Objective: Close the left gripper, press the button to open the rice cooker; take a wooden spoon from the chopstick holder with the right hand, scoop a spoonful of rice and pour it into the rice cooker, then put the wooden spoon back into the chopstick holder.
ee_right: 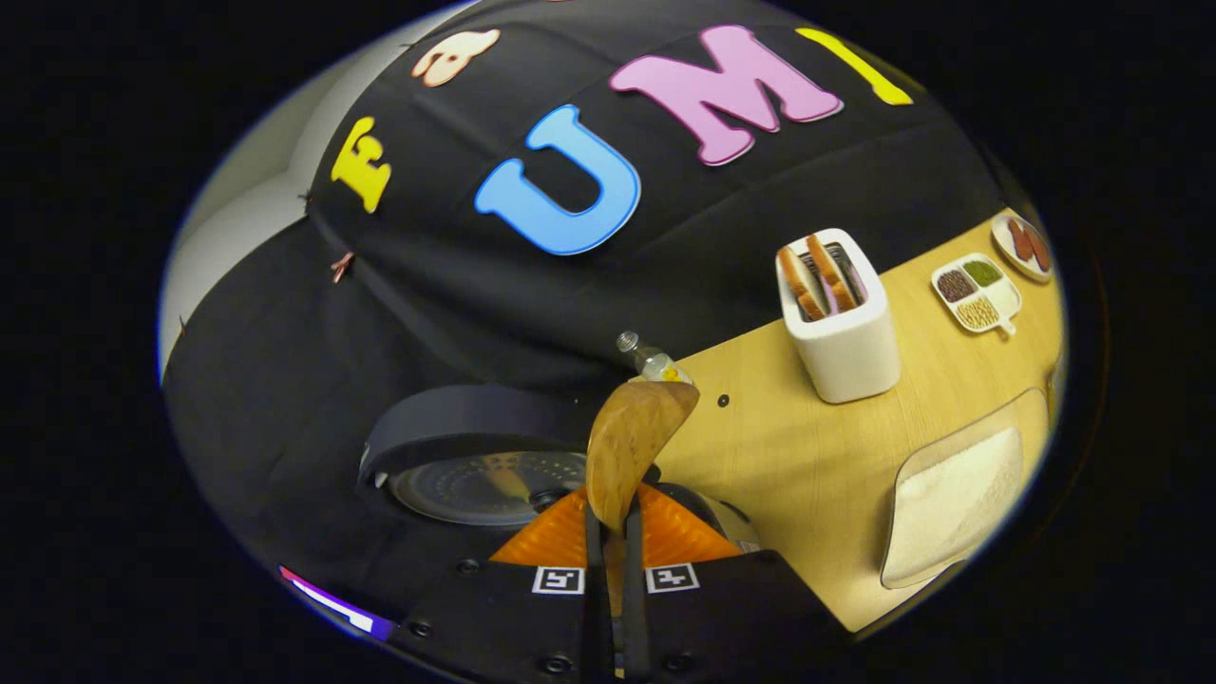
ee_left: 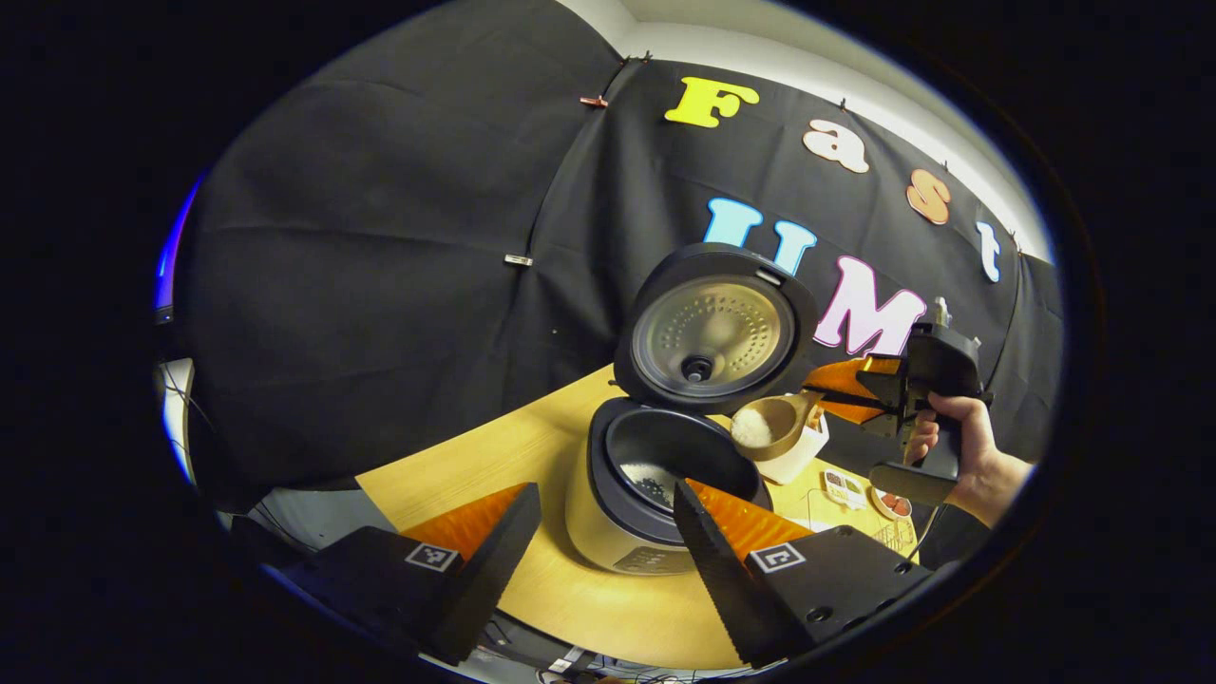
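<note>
The rice cooker [ee_left: 608, 532] stands open on the wooden table, its lid [ee_left: 712, 328] upright and a few rice grains in the dark pot [ee_left: 665, 456]. My left gripper [ee_left: 606, 488] hovers in front of the cooker, open and holding nothing. A hand carries my right gripper [ee_left: 819, 397], which is shut on the handle of the wooden spoon [ee_left: 765, 427]. The spoon's bowl holds white rice and hangs just right of the pot's rim. In the right gripper view the spoon [ee_right: 632, 446] rises from my right gripper [ee_right: 613, 518] above the lid [ee_right: 475, 475]. The white chopstick holder [ee_right: 841, 323] stands farther right.
A clear container of rice [ee_right: 959, 494] lies near the table's front right. A divided dish [ee_right: 974, 290] and a small plate [ee_right: 1021, 242] sit at the far right. A plastic bottle [ee_right: 651, 361] lies behind the spoon. The chopstick holder [ee_left: 803, 456] stands just behind the spoon.
</note>
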The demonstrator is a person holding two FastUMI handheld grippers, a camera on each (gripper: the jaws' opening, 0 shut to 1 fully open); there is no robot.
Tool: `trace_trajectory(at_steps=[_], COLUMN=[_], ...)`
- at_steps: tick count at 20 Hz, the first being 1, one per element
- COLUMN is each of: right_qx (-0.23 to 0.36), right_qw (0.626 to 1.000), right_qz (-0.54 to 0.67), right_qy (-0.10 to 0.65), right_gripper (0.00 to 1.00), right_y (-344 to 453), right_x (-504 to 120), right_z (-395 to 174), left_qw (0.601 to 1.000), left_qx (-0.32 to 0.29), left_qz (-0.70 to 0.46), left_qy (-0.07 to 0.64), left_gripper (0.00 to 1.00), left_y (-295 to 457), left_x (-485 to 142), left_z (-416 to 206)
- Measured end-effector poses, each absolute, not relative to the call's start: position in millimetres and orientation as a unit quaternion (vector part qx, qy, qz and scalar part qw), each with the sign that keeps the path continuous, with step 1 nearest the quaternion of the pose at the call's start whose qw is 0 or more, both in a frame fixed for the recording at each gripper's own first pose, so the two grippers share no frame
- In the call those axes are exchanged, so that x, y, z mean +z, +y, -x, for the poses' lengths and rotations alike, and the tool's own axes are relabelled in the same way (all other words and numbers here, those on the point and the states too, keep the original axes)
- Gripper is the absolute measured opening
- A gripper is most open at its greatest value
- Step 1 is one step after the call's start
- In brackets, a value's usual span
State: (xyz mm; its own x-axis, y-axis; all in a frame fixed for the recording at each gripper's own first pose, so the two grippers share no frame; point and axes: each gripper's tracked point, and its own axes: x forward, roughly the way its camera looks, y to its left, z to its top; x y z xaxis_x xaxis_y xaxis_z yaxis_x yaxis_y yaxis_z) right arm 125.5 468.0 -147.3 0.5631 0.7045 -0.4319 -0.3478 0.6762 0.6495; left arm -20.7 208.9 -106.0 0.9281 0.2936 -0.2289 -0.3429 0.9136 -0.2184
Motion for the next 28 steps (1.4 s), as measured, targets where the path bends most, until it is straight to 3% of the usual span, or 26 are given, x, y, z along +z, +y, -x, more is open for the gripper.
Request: trace_trajectory(at_steps=[5,14,28], right_qx=[0.375,0.440,0.552], right_qw=[0.875,0.874,0.814], right_qz=[-0.129,-0.010,0.167], right_qy=[0.277,0.205,0.073], right_gripper=[0.08,0.09,0.09], right_y=[501.6,532.6,557.5], right_x=[-150.8,-160.3,-162.3], right_z=[-108.0,-79.6,-16.5], left_qw=[0.971,0.971,0.968], left_qx=[0.170,0.173,0.188], left_qz=[0.131,0.127,0.133], left_qy=[0.102,0.109,0.095], left_gripper=[0.95,0.95,0.95], left_y=[217.9,227.2,235.5], left_x=[-114.2,-118.1,-118.0], left_z=[23.1,26.0,40.2])
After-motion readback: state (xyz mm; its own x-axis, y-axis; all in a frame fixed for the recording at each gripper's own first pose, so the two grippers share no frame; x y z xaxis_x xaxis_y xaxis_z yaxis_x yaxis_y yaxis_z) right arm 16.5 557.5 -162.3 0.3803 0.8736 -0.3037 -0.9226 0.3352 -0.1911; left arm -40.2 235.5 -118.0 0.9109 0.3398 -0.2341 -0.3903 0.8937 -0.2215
